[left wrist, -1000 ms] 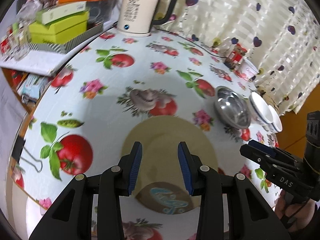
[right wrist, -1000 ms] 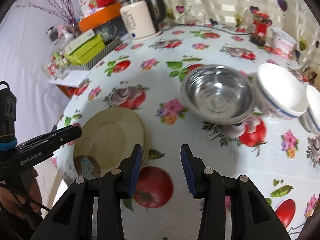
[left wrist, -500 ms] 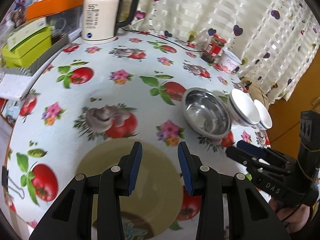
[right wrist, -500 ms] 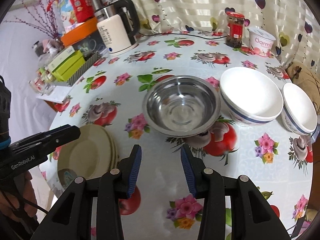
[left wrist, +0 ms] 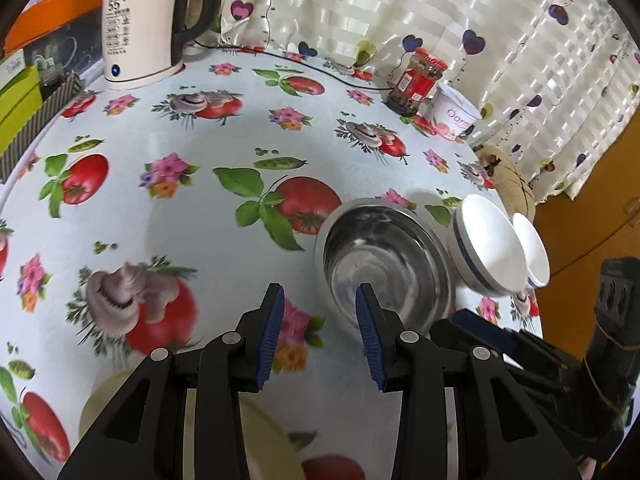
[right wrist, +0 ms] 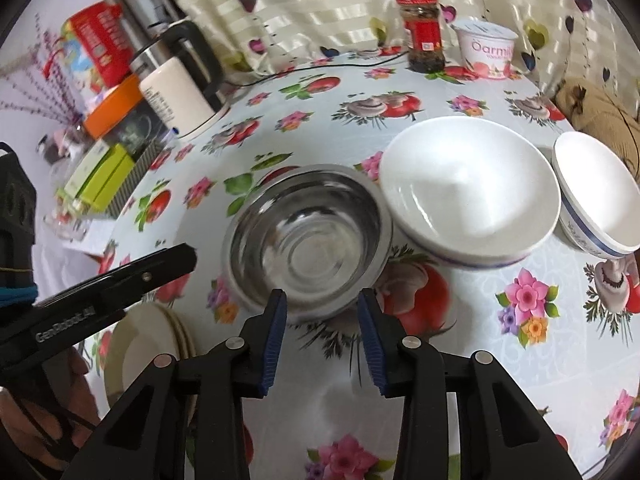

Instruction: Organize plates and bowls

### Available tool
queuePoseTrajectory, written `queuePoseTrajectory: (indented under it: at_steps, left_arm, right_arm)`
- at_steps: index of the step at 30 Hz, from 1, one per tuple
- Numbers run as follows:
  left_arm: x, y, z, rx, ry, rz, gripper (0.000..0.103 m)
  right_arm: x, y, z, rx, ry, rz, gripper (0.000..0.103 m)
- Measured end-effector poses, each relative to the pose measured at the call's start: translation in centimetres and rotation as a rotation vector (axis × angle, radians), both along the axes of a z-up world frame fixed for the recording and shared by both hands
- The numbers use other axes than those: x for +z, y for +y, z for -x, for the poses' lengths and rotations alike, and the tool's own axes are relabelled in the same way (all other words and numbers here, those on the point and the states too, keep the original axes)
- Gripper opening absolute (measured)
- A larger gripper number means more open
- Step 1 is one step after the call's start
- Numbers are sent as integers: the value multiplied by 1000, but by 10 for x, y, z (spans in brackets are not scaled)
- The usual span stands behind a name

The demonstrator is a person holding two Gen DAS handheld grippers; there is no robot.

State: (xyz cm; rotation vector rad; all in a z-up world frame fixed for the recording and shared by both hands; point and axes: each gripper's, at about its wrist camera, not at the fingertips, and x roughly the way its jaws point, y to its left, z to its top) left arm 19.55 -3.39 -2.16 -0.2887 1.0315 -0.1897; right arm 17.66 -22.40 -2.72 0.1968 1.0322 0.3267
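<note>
Both grippers hang with fingers spread, holding nothing: the left gripper (left wrist: 319, 294) beside the shiny round steel bowl (right wrist: 308, 236), the right gripper (right wrist: 322, 300) at its near rim. A large white blue-banded bowl (right wrist: 468, 192) touches it, with the stacked cream plates (right wrist: 140, 344) near the table edge.

- Bare tablecloth (right wrist: 460, 360) lies open in front of the steel bowl (right wrist: 308, 240).
- Big white bowl (right wrist: 468, 188) touches its right side; plates (right wrist: 148, 344) sit near its left.

steel bowl (right wrist: 308, 236) silver | plates (right wrist: 148, 344) cream | tablecloth (left wrist: 192, 208) tomato-floral
</note>
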Motion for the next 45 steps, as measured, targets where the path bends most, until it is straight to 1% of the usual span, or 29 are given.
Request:
queuePoseTrajectory:
  at_steps: [6,9,12,13,14,16,24,31,35,45]
  left_arm:
    - [-11,-10,-18,-5,24,-22,38]
    - [-17,-12,-26,0,35,-25,38]
    - [-22,-15,-31,-8,46,-23,37]
    - [-22,-17,-31,-15,48,-20,37]
    - [-23,-19,-31,-19,47,-32,37]
    - [-22,-21,-29,-27,50,-37,37]
    - [-20,-27,-3,-65,65,-53,37]
    - [-20,-41,32,-117,77,-56,37]
    - [-21,-52,50,-146,81,-58,37]
    - [-20,-72,78,-208,78,-70,37]
  right_arm:
    - [-11,-5,-15,-28,30,0,30]
    - [-16,-7,-20,-35,43,-2,30]
    - [-19,-6,-25,-38,48,-4,28]
    - [-19,-7,-26,-40,48,-6,27]
    - [-20,-7,-27,-41,50,-7,24]
    - [-20,-8,-28,-44,49,-8,24]
    - [-18,-12,-11,-35,61,5,24]
    - [-18,-22,25,-21,80,23,24]
    - [-17,-31,45,-31,83,34,24]
    - [-15,-50,77,-50,81,45,24]
